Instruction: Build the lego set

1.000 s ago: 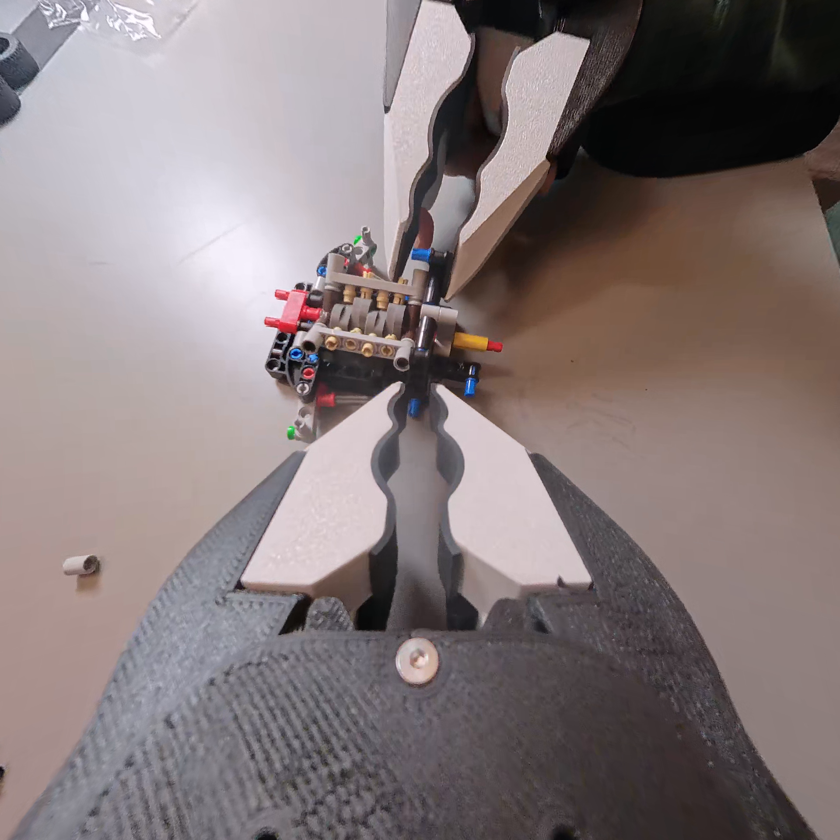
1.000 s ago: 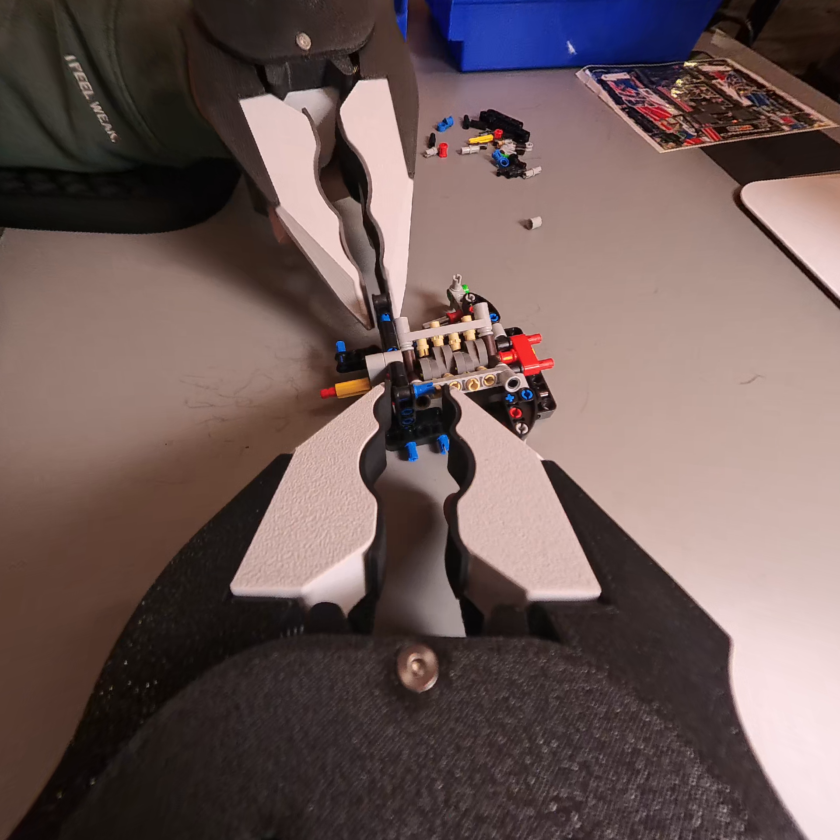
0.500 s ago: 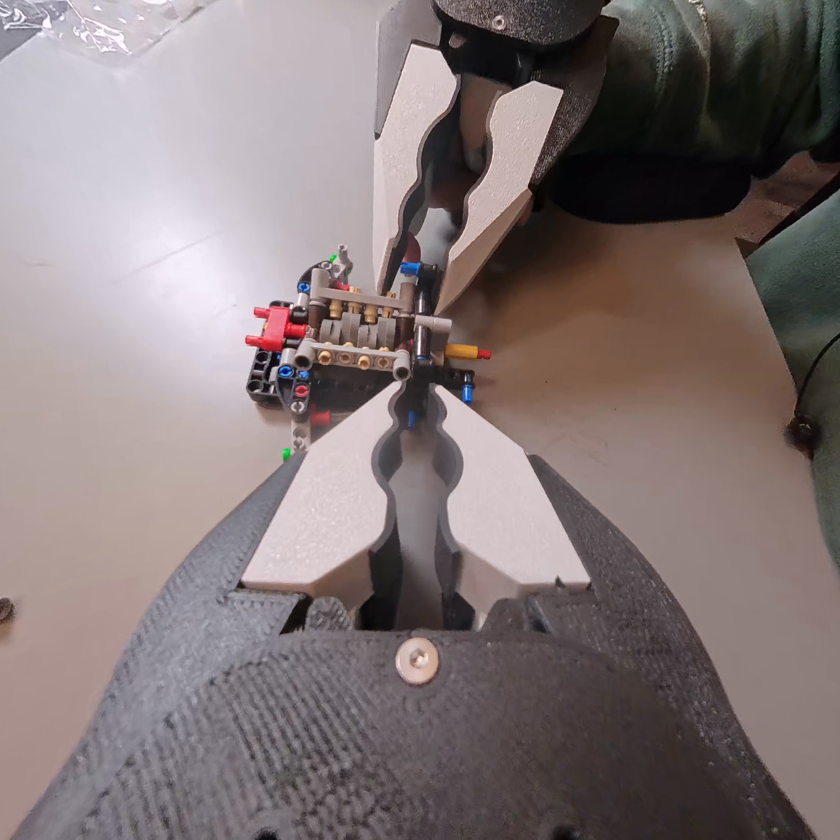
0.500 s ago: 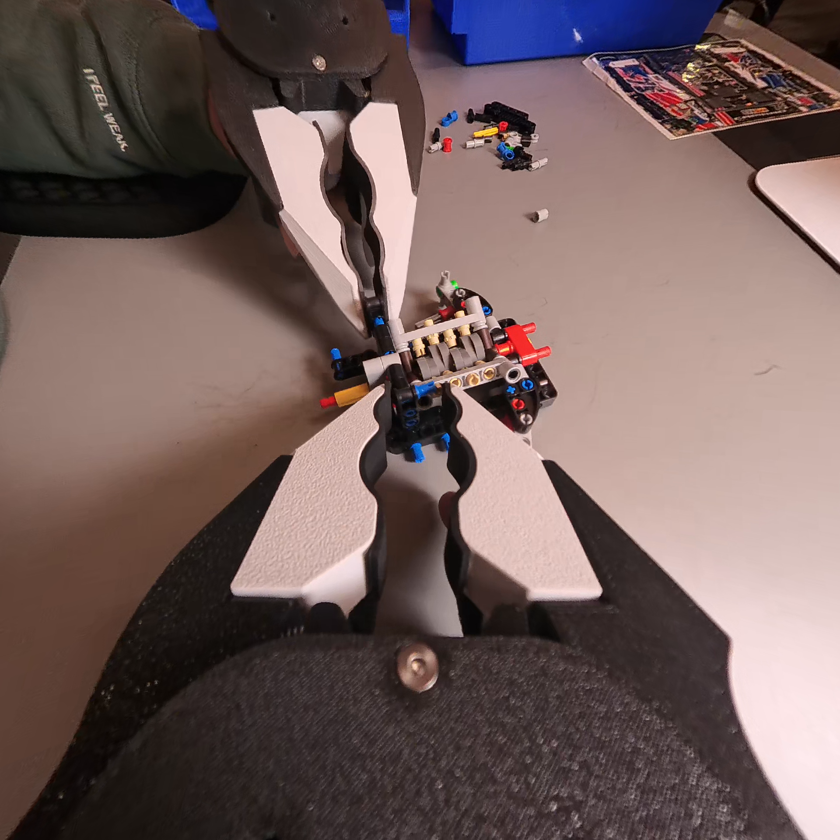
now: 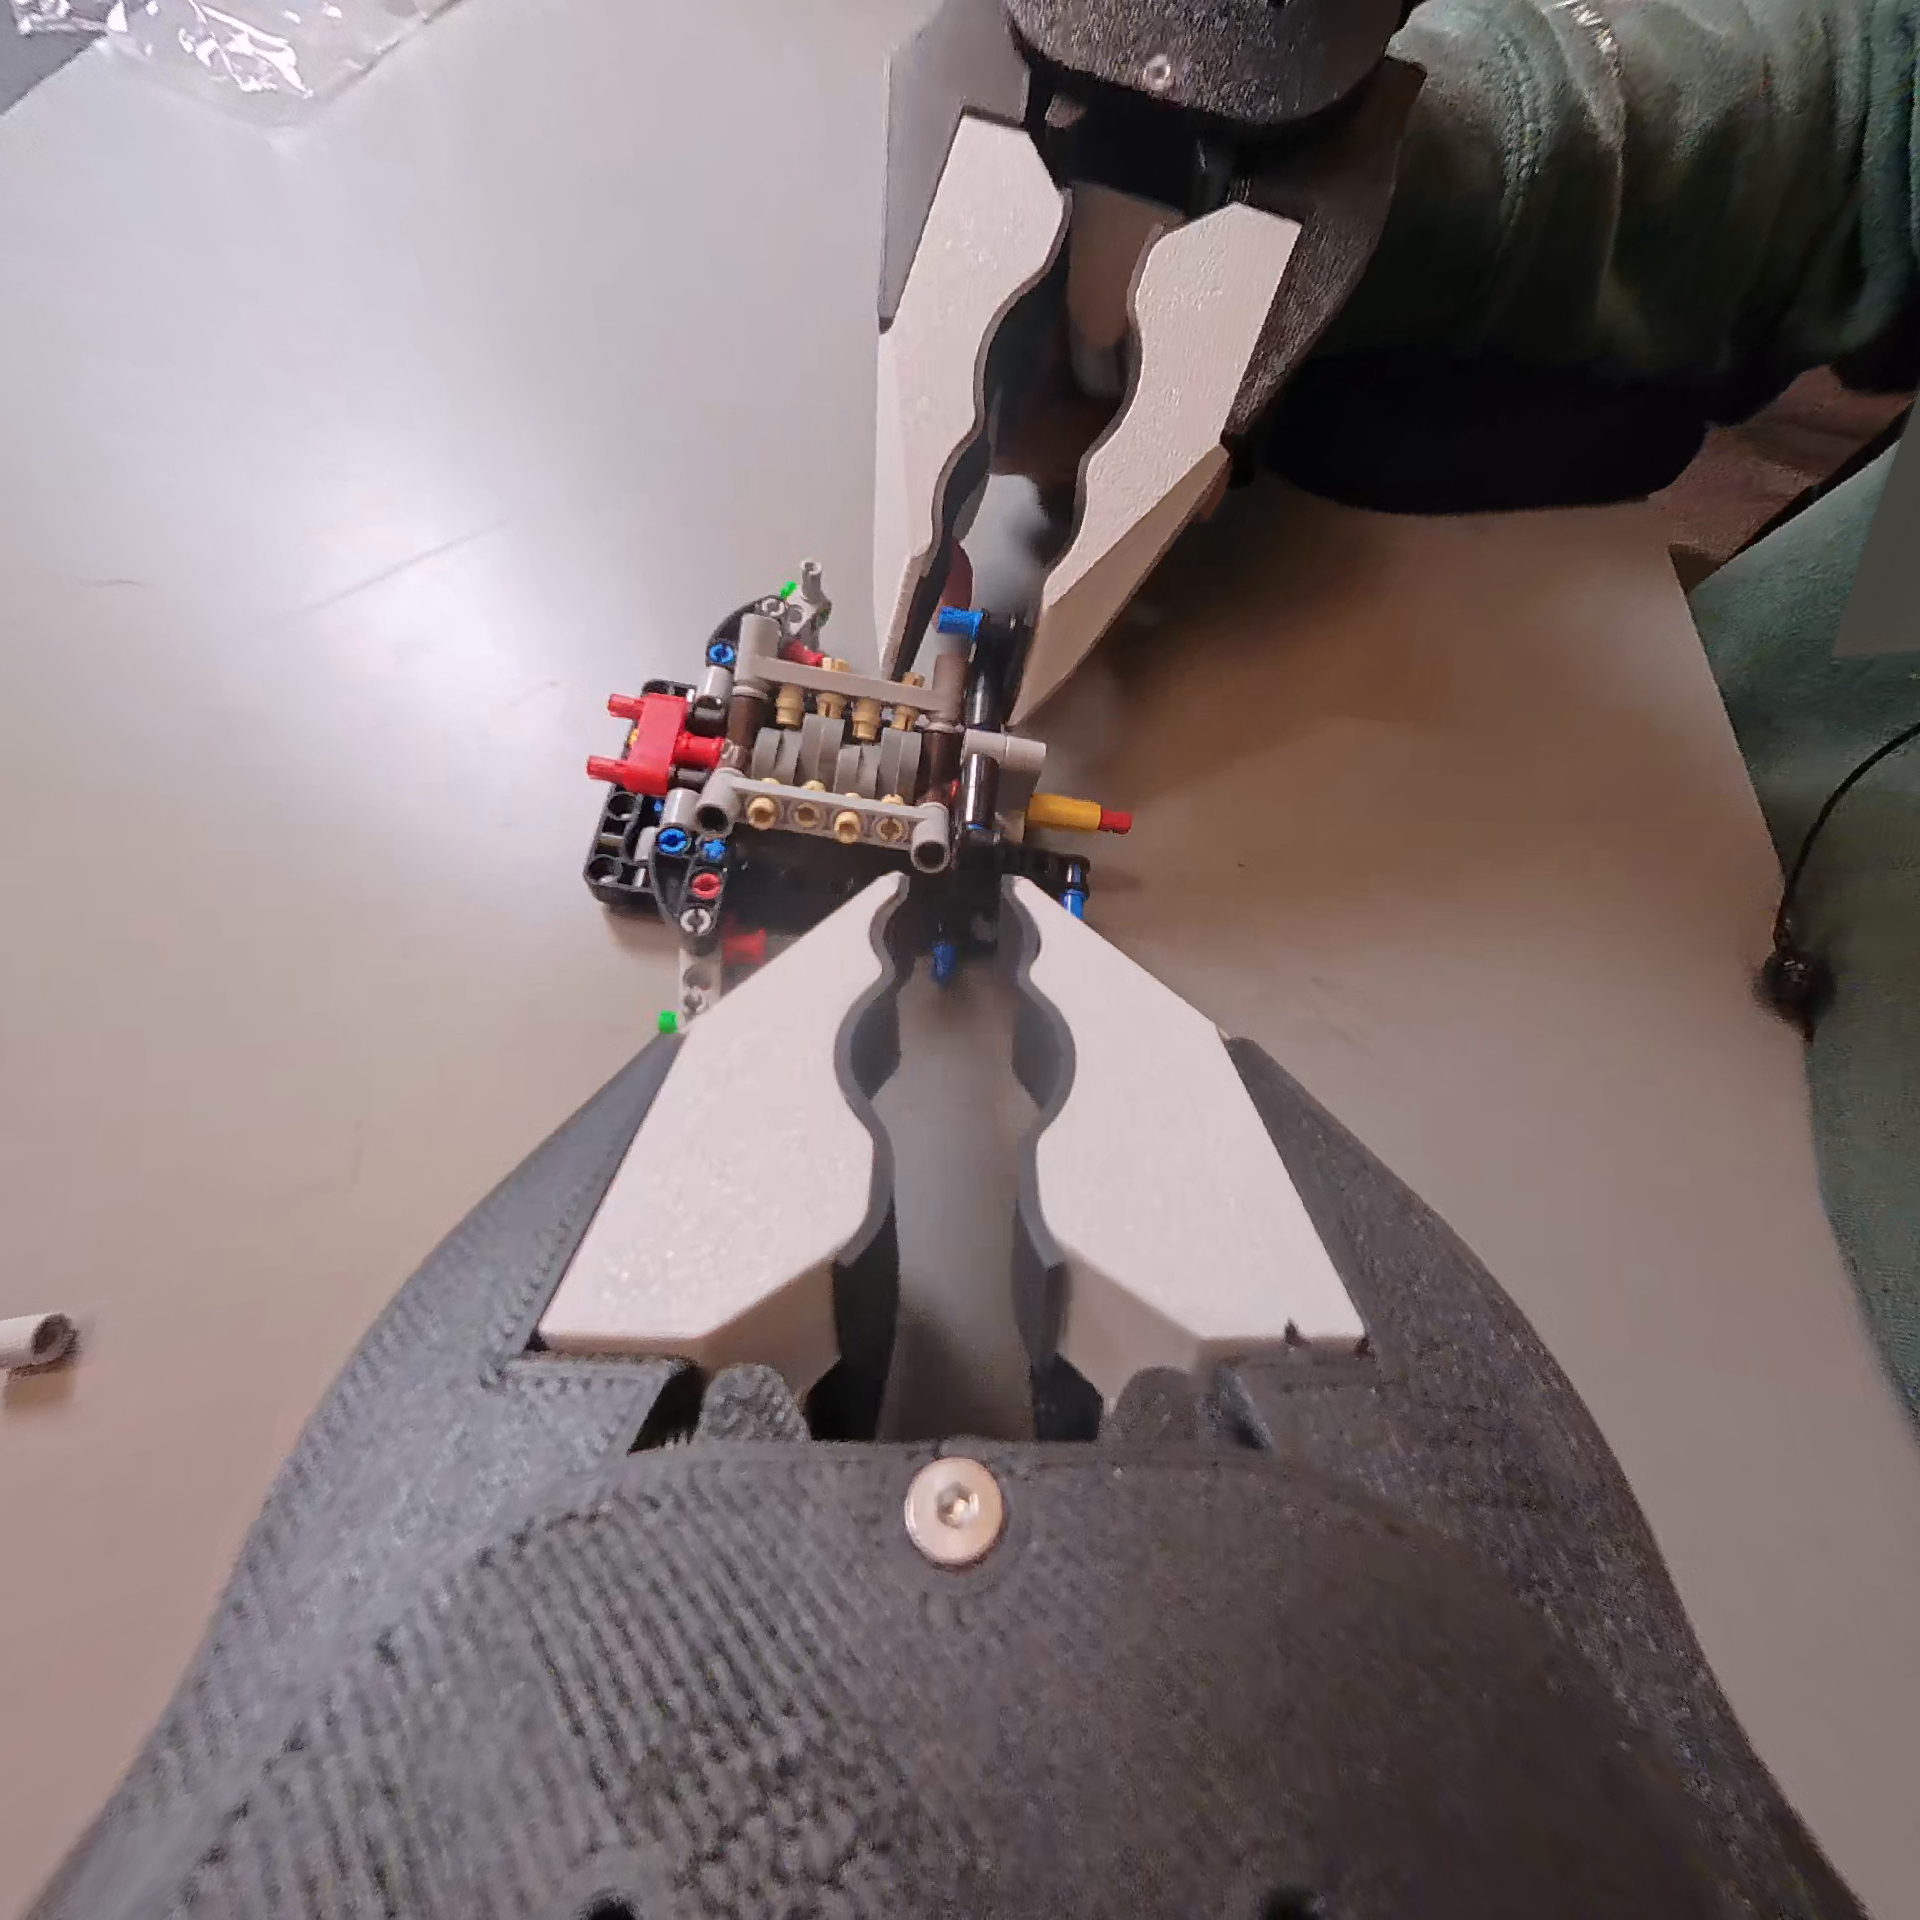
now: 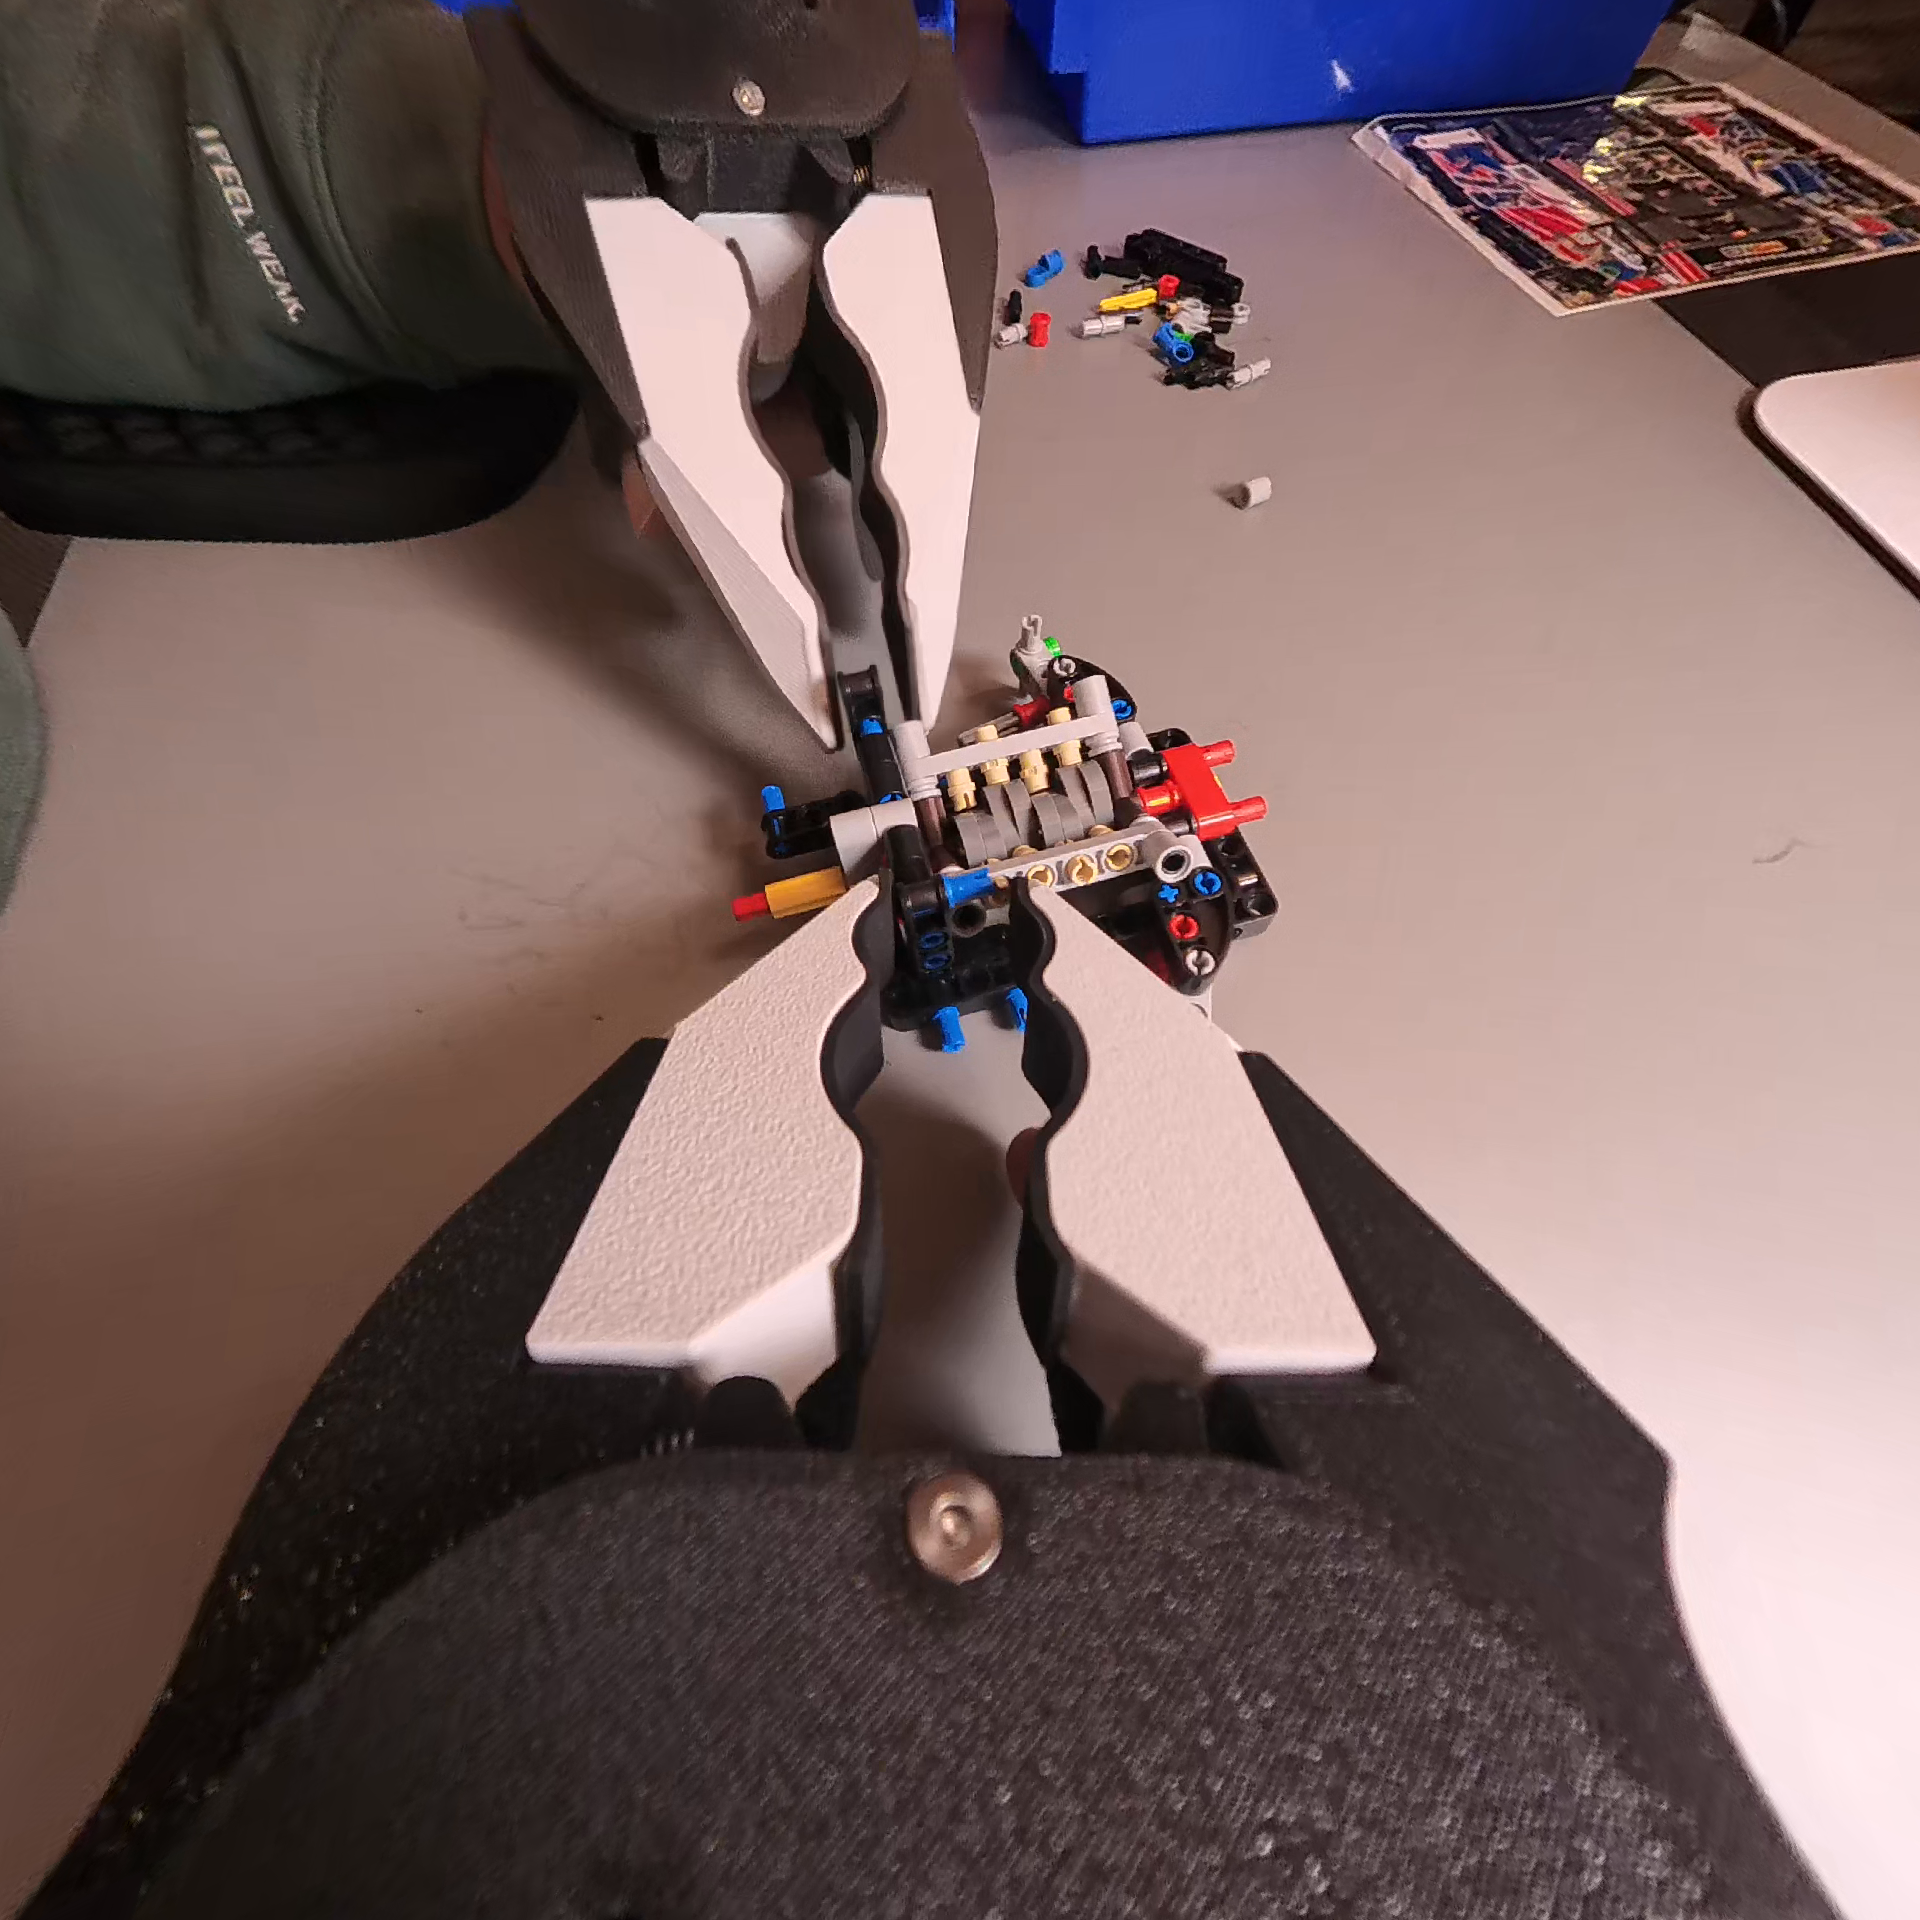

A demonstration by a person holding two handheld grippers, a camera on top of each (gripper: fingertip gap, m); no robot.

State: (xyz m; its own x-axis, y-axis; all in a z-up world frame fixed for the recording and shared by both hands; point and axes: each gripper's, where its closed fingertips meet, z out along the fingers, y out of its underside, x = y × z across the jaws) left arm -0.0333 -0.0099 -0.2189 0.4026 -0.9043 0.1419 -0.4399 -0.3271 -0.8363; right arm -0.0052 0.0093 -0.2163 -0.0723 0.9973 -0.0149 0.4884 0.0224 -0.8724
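Model: my lego model (image 5: 831,790) (image 6: 1039,831) sits on the table (image 5: 312,416) (image 6: 1558,831), pinned end-on between my two grippers, which face each other.
Left gripper: in the left wrist view my left gripper (image 5: 951,894) has its tips on either side of the model's near black end, a blue pin showing in the narrow gap; the fingers pinch that black frame.
Right gripper: in the right wrist view my right gripper (image 6: 951,909) straddles the near black block with blue pins, fingers closed in on it and touching its sides.
Opposite ends: each gripper shows in the other's view at the far side, tips down on the model's far black end (image 5: 982,665) (image 6: 873,717).
Model body: grey beams and tan pins run across, red piece at one end, yellow axle at the other.
Loose parts: I see a small pile (image 6: 1143,307) far right in the right wrist view, and a lone grey bush (image 6: 1252,494) nearer.
Beyond: a manual (image 6: 1662,177) and blue bin (image 6: 1299,62) lie at the far edge.
Sleeve: a green sleeve (image 6: 208,208) shows behind the far gripper.
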